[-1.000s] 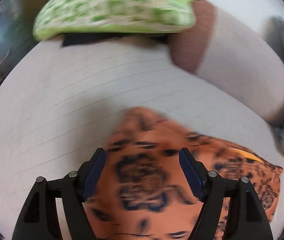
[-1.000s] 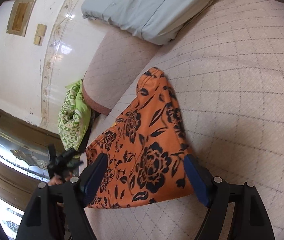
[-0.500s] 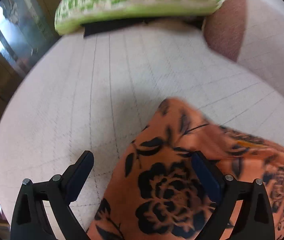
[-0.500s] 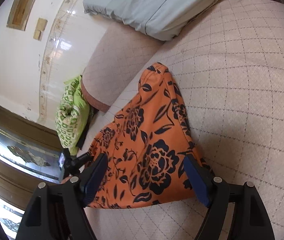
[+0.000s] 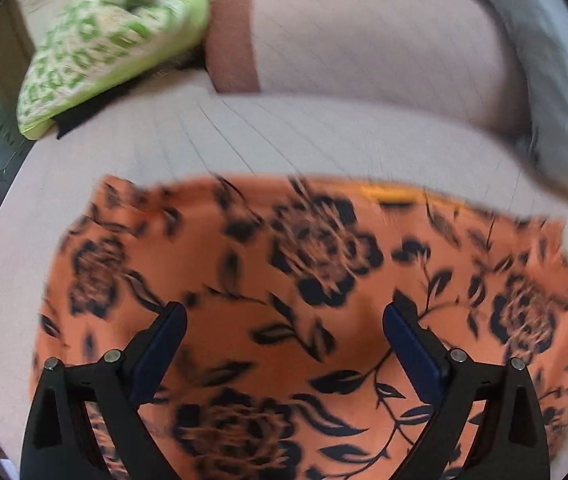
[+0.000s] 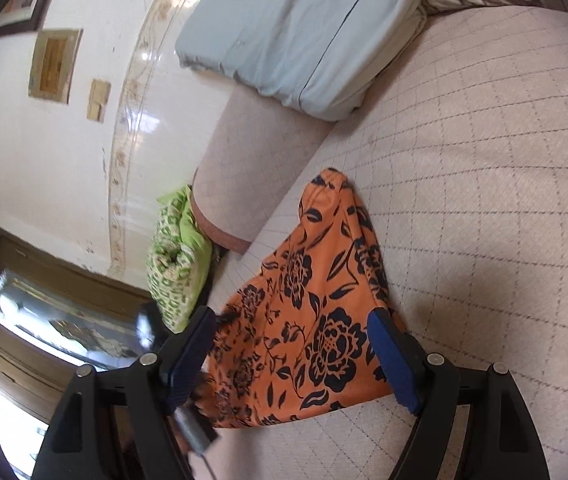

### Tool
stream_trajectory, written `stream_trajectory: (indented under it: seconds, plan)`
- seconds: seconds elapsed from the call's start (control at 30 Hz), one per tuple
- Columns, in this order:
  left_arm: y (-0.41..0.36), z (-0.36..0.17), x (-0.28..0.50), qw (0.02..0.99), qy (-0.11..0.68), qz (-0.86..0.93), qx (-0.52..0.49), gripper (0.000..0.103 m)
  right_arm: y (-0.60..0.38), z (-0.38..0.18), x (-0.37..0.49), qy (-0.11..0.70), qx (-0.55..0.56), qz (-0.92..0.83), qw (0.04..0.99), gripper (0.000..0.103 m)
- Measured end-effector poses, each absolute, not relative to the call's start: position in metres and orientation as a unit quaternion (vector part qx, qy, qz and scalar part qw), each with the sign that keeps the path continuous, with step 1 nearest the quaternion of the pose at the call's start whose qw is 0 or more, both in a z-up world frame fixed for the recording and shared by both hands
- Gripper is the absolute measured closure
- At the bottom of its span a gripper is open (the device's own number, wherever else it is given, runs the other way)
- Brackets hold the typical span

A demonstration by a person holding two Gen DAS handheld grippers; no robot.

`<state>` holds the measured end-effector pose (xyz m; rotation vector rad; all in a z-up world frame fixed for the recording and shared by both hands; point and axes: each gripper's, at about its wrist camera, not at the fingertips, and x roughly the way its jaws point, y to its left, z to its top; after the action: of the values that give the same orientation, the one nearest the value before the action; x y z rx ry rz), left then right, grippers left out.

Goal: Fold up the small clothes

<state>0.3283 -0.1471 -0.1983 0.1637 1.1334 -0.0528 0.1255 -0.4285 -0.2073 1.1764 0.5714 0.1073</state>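
Note:
An orange garment with black flowers (image 5: pixel 304 292) lies spread on the quilted beige sofa seat (image 5: pixel 244 136). My left gripper (image 5: pixel 284 320) is open and hovers over the garment's near part, fingers apart and holding nothing. In the right wrist view the same garment (image 6: pixel 316 312) lies as a long folded shape on the seat (image 6: pixel 484 200). My right gripper (image 6: pixel 290 332) is open above its near end. Part of the left gripper shows blurred at the garment's left edge.
A green patterned cushion (image 5: pixel 116 40) lies at the far left end of the sofa. A beige bolster (image 5: pixel 364 40) runs along the back. A light blue folded blanket (image 6: pixel 300 28) rests on the backrest. A wooden window frame (image 6: pixel 44 312) is at left.
The left gripper has swung right over the garment, which now fills its view. The right gripper has shifted slightly. Both stay open.

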Motion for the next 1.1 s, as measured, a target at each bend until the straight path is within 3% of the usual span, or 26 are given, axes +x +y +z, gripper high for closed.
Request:
stream_trajectory:
  seconds: [0.07, 0.17, 0.47, 0.73, 1.1]
  plan:
    - [-0.150, -0.221, 0.334, 0.825, 0.558, -0.010, 0.093, 0.000, -0.435, -0.207, 0.122, 0.258, 0.556, 0.050, 0.788, 0.022]
    - [-0.145, -0.215, 0.338, 0.834, 0.548, 0.013, 0.057, 0.000, -0.443, -0.205, 0.115, 0.250, 0.563, 0.047, 0.786, 0.022]
    - [-0.182, -0.158, 0.321, 0.865, 0.494, -0.051, 0.067, 0.000, -0.459, -0.204, 0.105, 0.236, 0.576, 0.045, 0.781, 0.022]
    - [-0.219, -0.213, 0.316, 0.820, 0.563, -0.069, 0.079, 0.000, -0.456, -0.198, 0.102, 0.240, 0.552, 0.038, 0.797, 0.022]
    - [-0.186, -0.133, 0.257, 0.856, 0.507, -0.091, 0.055, 0.000, -0.450, -0.199, 0.110, 0.258, 0.534, 0.036, 0.804, 0.022]
